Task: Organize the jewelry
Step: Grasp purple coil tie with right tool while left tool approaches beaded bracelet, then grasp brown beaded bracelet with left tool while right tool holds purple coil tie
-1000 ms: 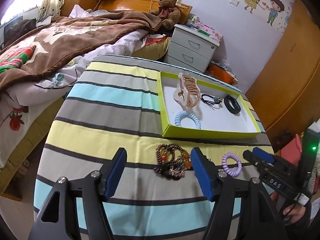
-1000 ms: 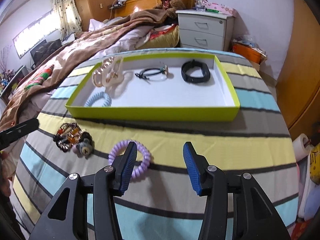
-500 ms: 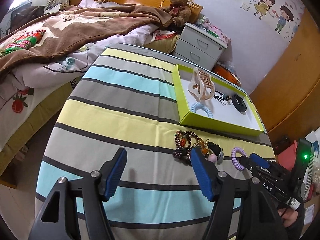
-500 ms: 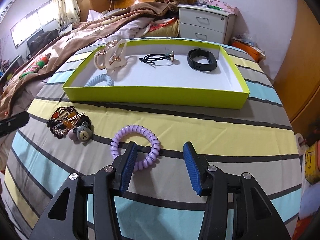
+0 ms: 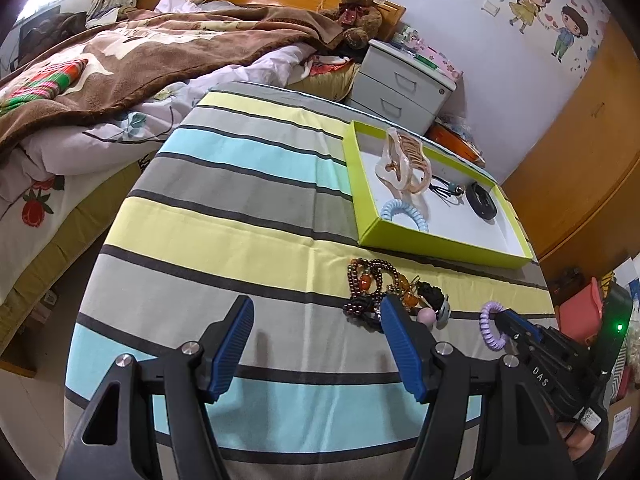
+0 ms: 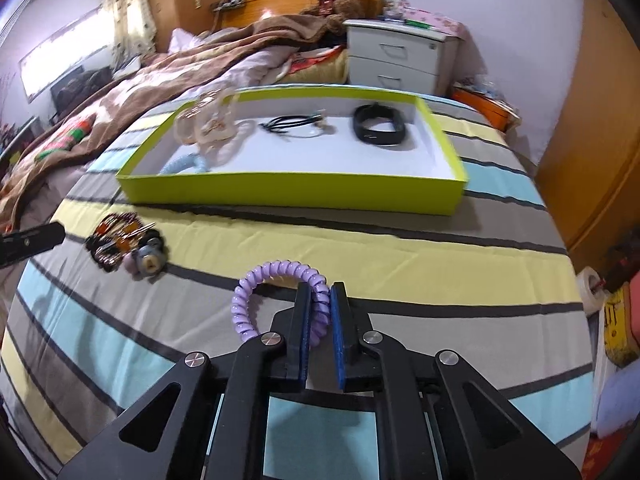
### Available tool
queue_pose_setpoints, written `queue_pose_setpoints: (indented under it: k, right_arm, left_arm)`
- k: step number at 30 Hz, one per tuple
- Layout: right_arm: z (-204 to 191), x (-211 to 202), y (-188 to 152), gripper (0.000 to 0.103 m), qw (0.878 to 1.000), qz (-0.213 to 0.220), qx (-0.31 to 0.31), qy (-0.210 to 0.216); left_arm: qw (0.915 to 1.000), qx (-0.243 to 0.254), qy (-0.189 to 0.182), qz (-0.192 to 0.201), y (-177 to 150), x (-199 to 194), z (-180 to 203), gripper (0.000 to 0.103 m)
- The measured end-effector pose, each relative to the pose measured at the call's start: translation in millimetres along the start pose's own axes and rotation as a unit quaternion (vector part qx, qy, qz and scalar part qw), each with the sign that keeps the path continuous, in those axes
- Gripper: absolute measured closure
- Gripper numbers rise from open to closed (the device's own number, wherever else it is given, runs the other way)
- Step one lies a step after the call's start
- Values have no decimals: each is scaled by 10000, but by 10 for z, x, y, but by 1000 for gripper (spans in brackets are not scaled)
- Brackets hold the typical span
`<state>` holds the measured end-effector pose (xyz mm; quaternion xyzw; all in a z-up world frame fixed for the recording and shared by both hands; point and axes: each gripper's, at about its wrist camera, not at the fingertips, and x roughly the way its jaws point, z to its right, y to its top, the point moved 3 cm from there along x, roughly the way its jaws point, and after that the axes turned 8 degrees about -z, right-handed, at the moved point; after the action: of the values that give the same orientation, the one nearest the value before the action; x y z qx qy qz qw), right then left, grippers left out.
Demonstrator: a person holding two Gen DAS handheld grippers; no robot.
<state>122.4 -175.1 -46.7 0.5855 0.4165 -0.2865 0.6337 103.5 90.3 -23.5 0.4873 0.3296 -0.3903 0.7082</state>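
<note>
A purple spiral hair tie (image 6: 276, 280) lies on the striped tablecloth, and my right gripper (image 6: 320, 294) is shut on its right side; the same tie (image 5: 491, 328) shows in the left wrist view at the tip of that gripper (image 5: 505, 319). Left of it sits a heap of beaded bracelets and hair ties (image 6: 124, 246) (image 5: 384, 288). Behind stands a lime-green tray (image 6: 296, 194) (image 5: 440, 246) holding a beige claw clip (image 6: 204, 124), a blue spiral tie (image 5: 404, 214), a black cord (image 6: 296, 124) and a black band (image 6: 380, 128). My left gripper (image 5: 316, 322) is open over bare cloth, left of the heap.
The round table's striped cloth (image 5: 224, 216) drops off close to both grippers. A bed with a brown blanket (image 5: 140, 56) lies left, a grey nightstand (image 5: 404, 84) behind, a wooden wardrobe (image 5: 580, 160) right. A paper roll (image 6: 592, 284) sits beyond the right edge.
My right gripper has shut on the purple spiral tie, which was lying loose between its open fingers. The left gripper's view swung slightly; it stays open.
</note>
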Motion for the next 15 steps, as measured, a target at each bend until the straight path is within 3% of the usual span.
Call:
queue_pose_setpoints:
  k: [9, 15]
  right_arm:
    - [263, -176, -56, 93, 9992, 211, 347, 59]
    - [285, -218, -45, 93, 9988, 285, 387, 126]
  left_arm:
    - [9995, 223, 158, -153, 47, 182, 176, 36]
    - [9981, 351, 396, -307, 78, 326, 261, 43]
